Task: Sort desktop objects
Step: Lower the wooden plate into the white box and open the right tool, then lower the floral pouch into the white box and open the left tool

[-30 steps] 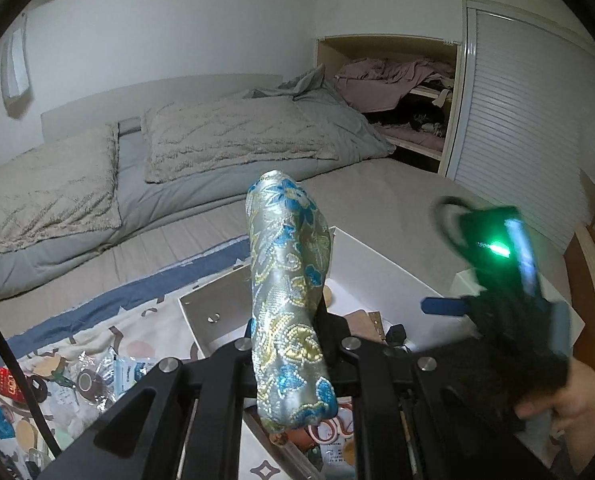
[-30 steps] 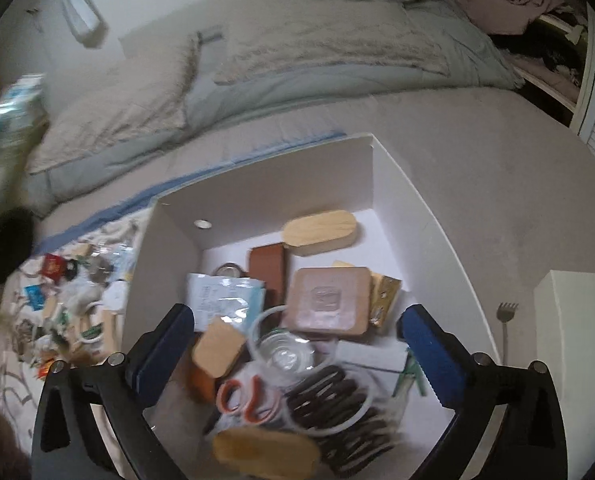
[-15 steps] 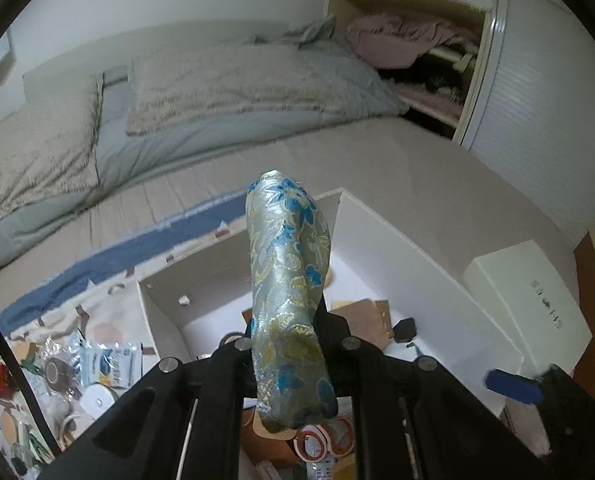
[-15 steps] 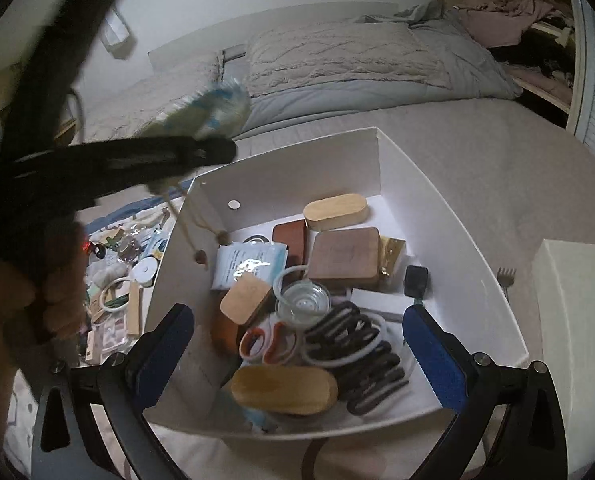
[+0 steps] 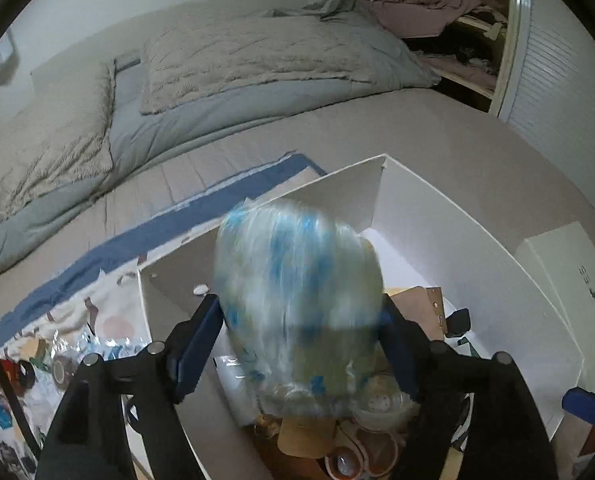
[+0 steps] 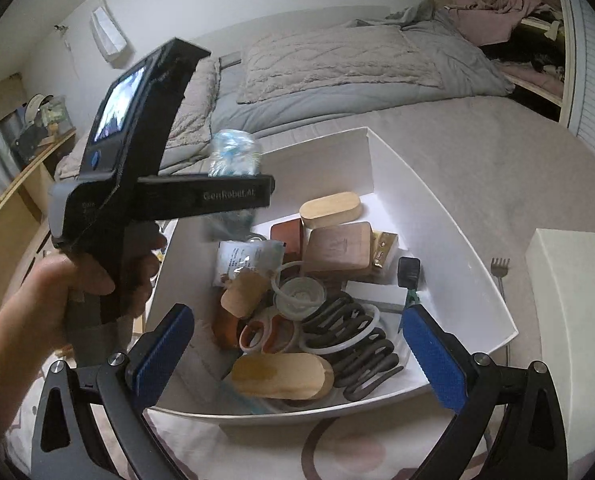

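Two grippers: both over the white open-top cardboard box [image 6: 437, 216], which sits on the bed.
Left gripper [image 5: 301, 344]: jaws opening; blue pads well spread either side of the silver-and-blue floral brocade pouch [image 5: 297, 300].
Pouch state: motion-blurred in the left wrist view, looks to be slipping out; whether the pads are touching it I cannot tell.
Pouch place: between the left jaws, above the box's left half, at about 10 o'clock of the box in the right wrist view [image 6: 233, 152].
Pouch axis: long axis runs roughly along the fingers, toward 12 o'clock in the left view, tipped down into the box.
Right gripper [image 6: 297, 344]: wide, nothing between the blue pads; hovers at the box's 6 o'clock rim.
Nearer hand: left, by far; right is clear of the pouch.
Left hand [image 6: 97, 280]: grips the black handle at 9 o'clock in the right view.
Step (judgement): drop of the pouch into the box; landing zone is the left wall side, over the foil packet [image 6: 249, 256].
Box contents: wooden oval cases, brown leather square, clear round lid, orange-handled scissors, black wavy rack, white rings; already crowded.
Risk (judgement): soft pouch may land atop the pile and lean on the wall.
Surface: taupe bedsheet [image 5: 457, 152], soft; patterned cloth with small clutter [image 5: 37, 368] at 8 o'clock of the box.
Room: bedroom, grey quilted pillows at 12 o'clock, white lidded box [image 6: 577, 288] at 3 o'clock, metal fork [image 6: 500, 276] just beside it.
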{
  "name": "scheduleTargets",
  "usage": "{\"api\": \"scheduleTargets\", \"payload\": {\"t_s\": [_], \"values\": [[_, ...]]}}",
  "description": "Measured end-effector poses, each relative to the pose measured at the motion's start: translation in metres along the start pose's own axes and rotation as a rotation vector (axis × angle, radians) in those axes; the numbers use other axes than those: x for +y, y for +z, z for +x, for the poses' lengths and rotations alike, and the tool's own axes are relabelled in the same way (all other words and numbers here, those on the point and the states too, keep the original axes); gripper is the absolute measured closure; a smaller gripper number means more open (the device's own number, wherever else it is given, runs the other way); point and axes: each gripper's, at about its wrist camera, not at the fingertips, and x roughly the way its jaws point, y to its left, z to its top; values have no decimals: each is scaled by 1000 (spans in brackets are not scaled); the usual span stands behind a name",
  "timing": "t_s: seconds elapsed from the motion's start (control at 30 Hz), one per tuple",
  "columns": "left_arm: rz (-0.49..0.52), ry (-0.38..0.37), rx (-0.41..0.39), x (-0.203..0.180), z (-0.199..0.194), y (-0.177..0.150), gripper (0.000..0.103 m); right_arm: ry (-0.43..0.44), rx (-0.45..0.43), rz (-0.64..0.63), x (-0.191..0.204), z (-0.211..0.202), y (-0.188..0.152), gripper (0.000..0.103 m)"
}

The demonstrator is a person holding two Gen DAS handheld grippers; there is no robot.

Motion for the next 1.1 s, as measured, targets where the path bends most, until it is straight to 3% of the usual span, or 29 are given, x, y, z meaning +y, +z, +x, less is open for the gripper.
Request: {"api": "scheduleTargets", "payload": {"t_s": [0.33, 0.73, 1.1], "values": [[52, -28, -20, 9, -20, -7, 26, -45, -20, -38, 5, -6, -10, 0], [47, -44, -91, 37, -77, -24, 26, -70, -63, 12, 8, -26, -6, 0], [-2, -31, -154, 82, -141, -49, 5, -74, -136, 4, 32, -50, 0, 0]]}}
